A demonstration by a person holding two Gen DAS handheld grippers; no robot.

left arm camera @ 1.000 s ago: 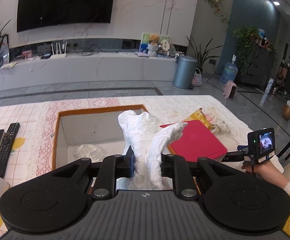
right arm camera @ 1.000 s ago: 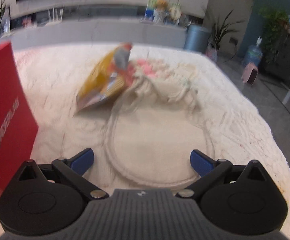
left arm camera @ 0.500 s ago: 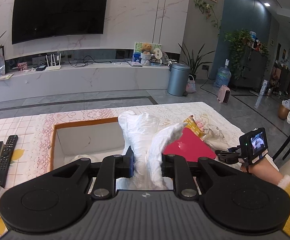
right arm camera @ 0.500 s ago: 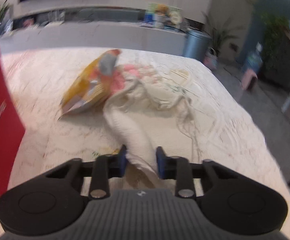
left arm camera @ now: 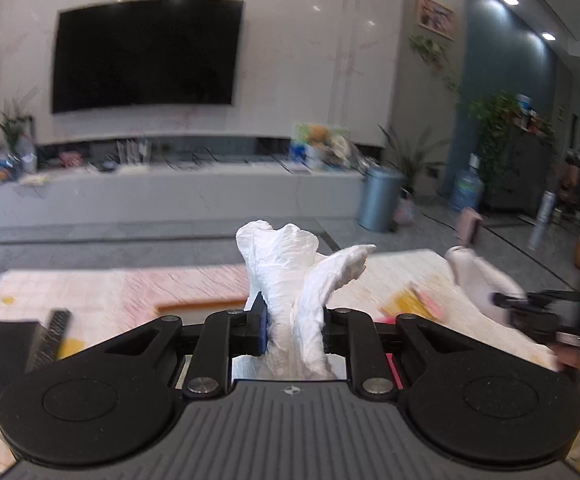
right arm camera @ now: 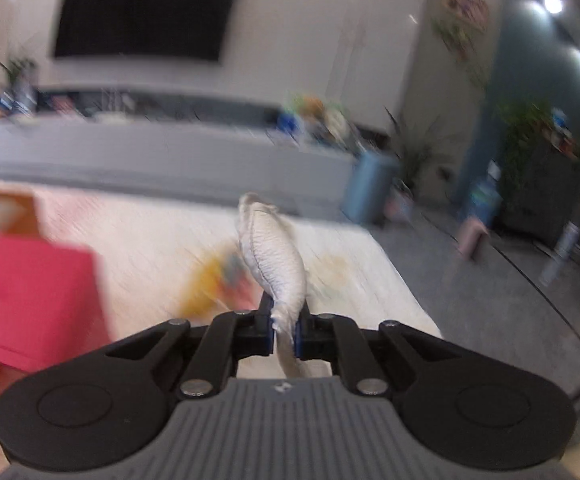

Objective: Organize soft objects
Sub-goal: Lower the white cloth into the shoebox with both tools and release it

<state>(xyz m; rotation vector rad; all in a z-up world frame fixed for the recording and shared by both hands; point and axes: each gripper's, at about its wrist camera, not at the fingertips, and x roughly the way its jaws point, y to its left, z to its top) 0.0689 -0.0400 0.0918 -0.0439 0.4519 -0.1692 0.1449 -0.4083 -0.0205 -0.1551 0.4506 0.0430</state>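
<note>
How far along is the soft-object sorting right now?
Done: nothing visibly stowed. In hand: the left hand-held gripper clamps a white plastic bag; the right hand-held gripper, whose jaws just closed, grips a cream cloth. Left: placing both, plus the yellow packet on the table.

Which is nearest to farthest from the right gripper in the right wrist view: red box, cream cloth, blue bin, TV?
1. cream cloth: pinched between the right gripper pads, center.
2. red box: on the table, left.
3. blue bin: on the floor beyond the table, right of center.
4. TV: on the far wall, upper left.
</note>
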